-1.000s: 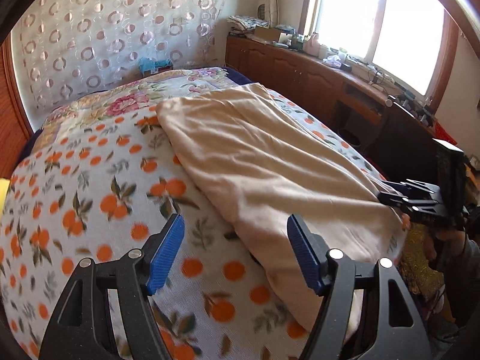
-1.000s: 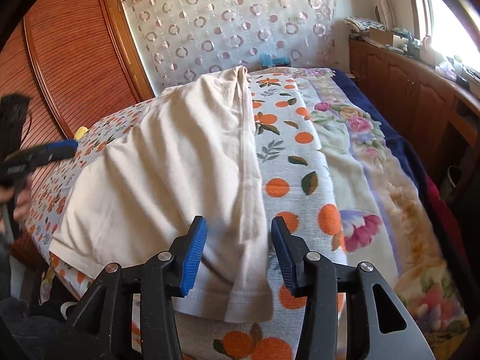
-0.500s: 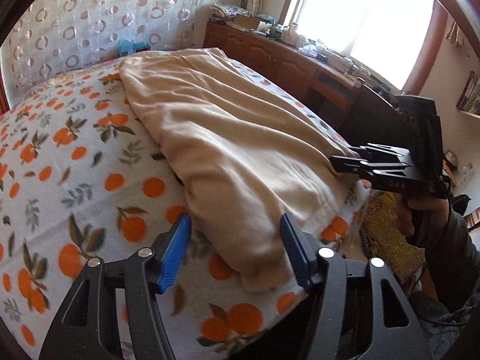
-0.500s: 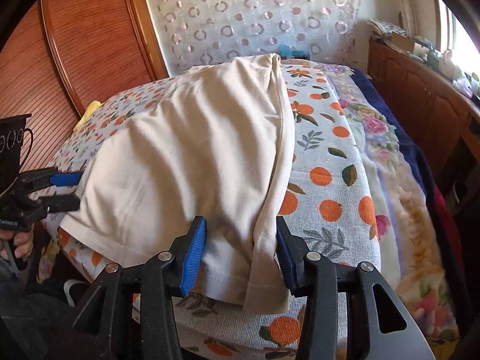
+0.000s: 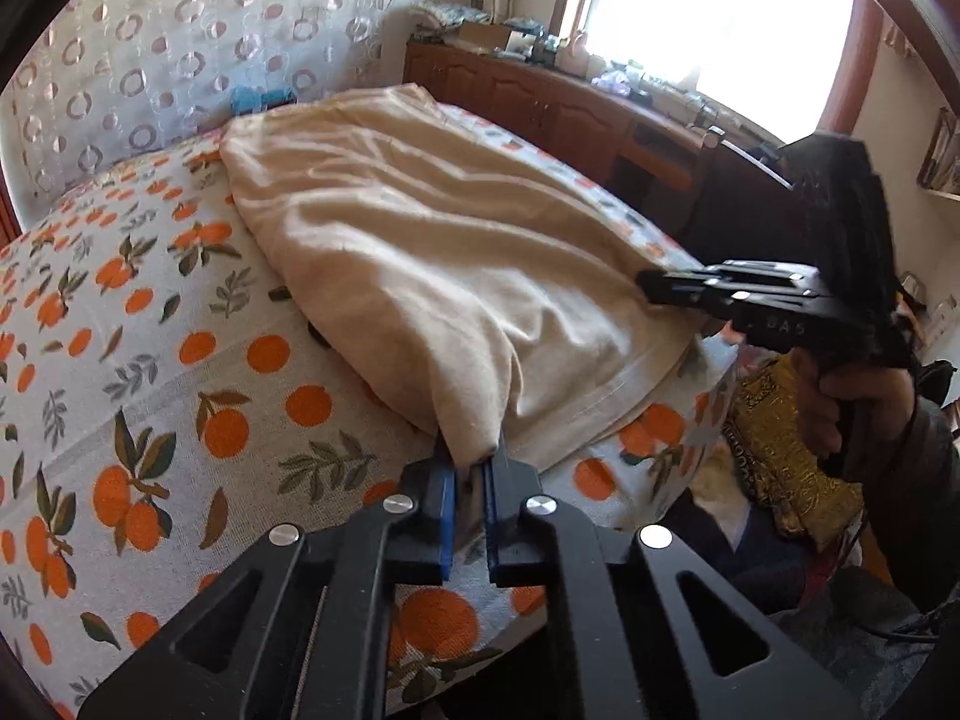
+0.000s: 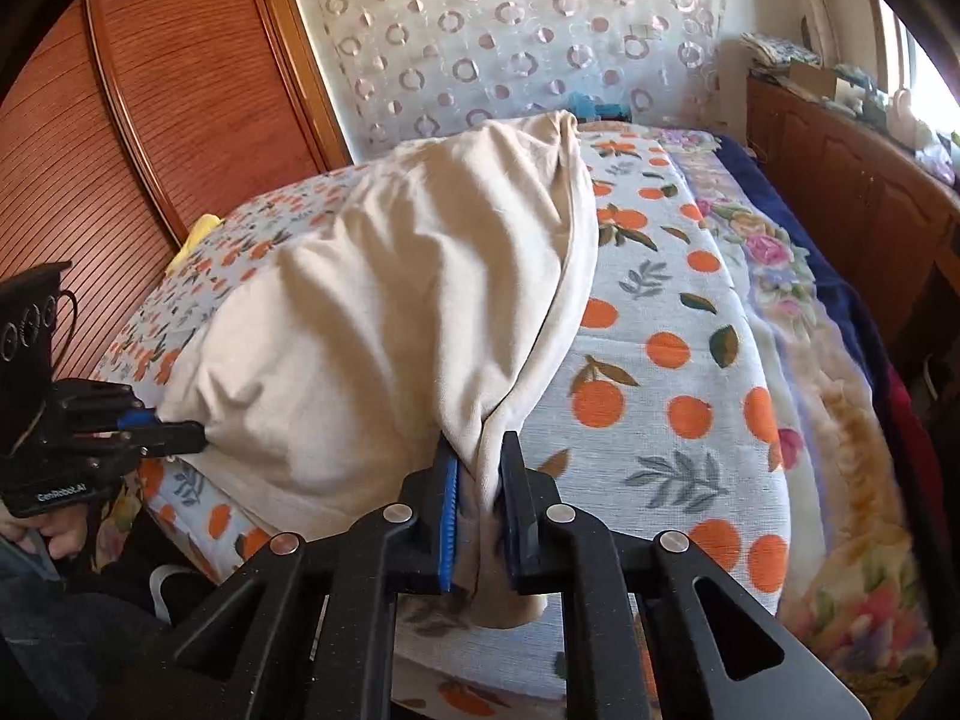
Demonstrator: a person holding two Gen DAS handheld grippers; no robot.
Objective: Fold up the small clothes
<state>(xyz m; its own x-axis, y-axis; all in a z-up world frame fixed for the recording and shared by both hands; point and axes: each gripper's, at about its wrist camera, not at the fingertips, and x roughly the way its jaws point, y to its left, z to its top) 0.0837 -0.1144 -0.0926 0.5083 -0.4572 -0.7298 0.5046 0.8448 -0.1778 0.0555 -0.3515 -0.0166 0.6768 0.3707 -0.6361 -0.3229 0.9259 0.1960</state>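
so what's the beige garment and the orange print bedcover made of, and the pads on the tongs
Beige garment: looks like soft matte cotton knit; it drapes in loose wrinkles, with a stitched hem. Orange print bedcover: seems a coarser woven cloth, as a grainy weave shows. Pads on the right tongs: blue, ridged, probably rubber or plastic. The left tongs have similar pads.
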